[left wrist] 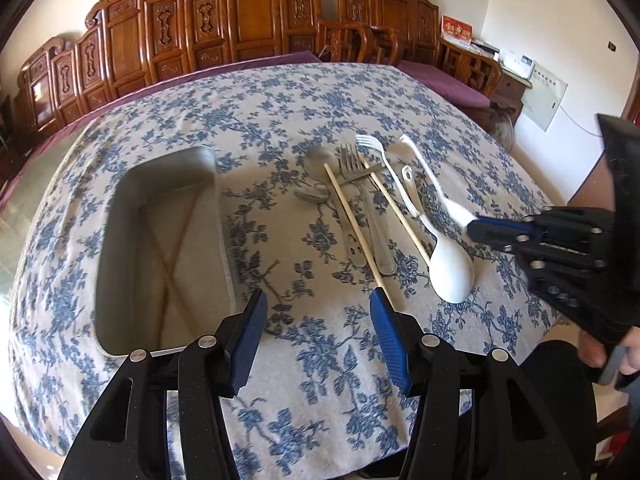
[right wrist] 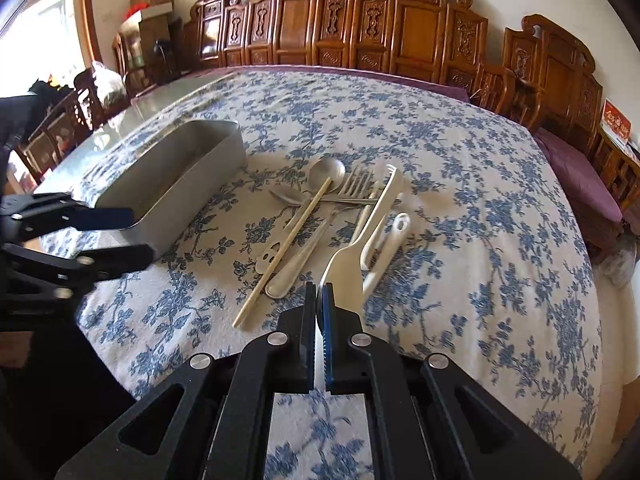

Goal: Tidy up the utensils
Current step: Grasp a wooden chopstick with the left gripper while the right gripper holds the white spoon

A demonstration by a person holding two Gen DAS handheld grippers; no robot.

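Note:
A metal tray [left wrist: 120, 220] [right wrist: 180, 184] lies at the left on the floral cloth, with crossed chopsticks [left wrist: 172, 248] inside. Right of it is a pile: metal spoon [left wrist: 320, 158] [right wrist: 326, 172], metal forks [left wrist: 350, 160] [right wrist: 354, 184], two loose chopsticks [left wrist: 352, 224] [right wrist: 288, 240], a white fork [left wrist: 370, 142] and a white spoon [left wrist: 452, 272]. My right gripper [left wrist: 474, 230] [right wrist: 320, 296] is shut on the broad end of a long white plastic utensil [left wrist: 428, 176] [right wrist: 344, 268], which slants over the pile. My left gripper [left wrist: 319, 332] [right wrist: 140, 234] hangs open between tray and pile, holding nothing.
The floral tablecloth [left wrist: 320, 100] covers a round table whose edge drops off near me. Carved wooden chairs [left wrist: 248, 20] [right wrist: 420, 20] with purple cushions line the far wall. A person's hand [left wrist: 628, 356] grips the right tool at the frame's right edge.

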